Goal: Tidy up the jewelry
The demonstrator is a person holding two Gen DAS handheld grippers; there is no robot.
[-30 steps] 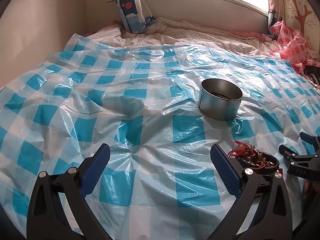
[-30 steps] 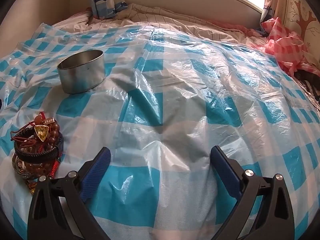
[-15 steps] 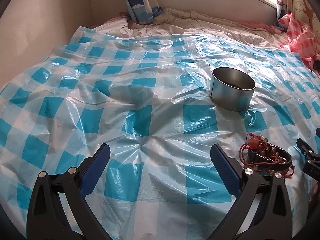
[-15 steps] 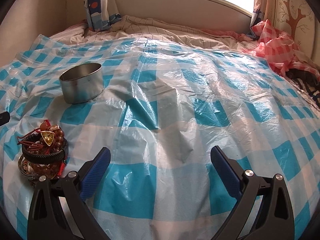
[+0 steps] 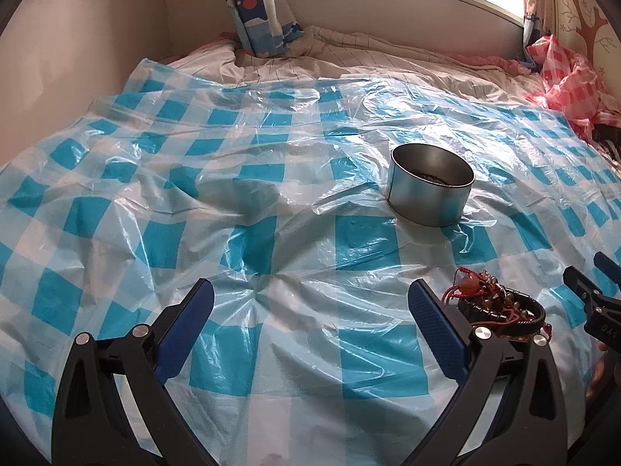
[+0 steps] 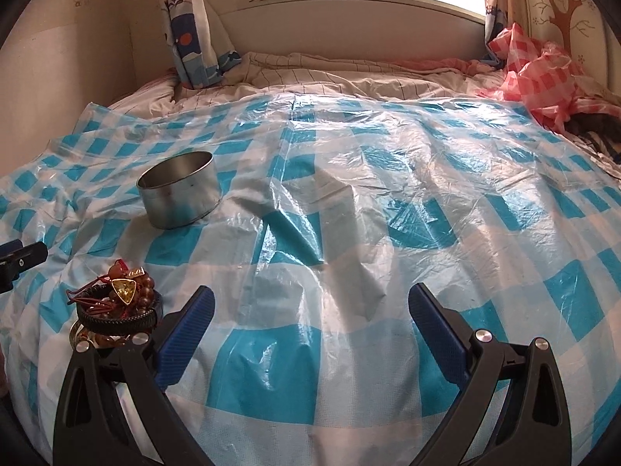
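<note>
Metal tin [image 5: 431,186] sits far on the bed's checked plastic sheet [image 5: 271,178], something dark inside; a jewelry pile [image 6: 114,306] lies near, unsorted. Left hand-held gripper [image 5: 310,326] and right hand-held gripper [image 6: 310,326] gape apart, empty, so most work likely remains.

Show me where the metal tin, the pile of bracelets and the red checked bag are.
metal tin [image 5: 429,201], left wrist view, on its outer side wall.
pile of bracelets [image 6: 116,308], right wrist view, on the black band around the pile.
red checked bag [image 6: 543,73], right wrist view, on its crumpled middle.

Blue-and-white checked plastic sheet [image 5: 271,178], silver tin [image 5: 429,190], red-and-white checked bag [image 6: 543,73], brown-red beads [image 6: 116,303].
</note>
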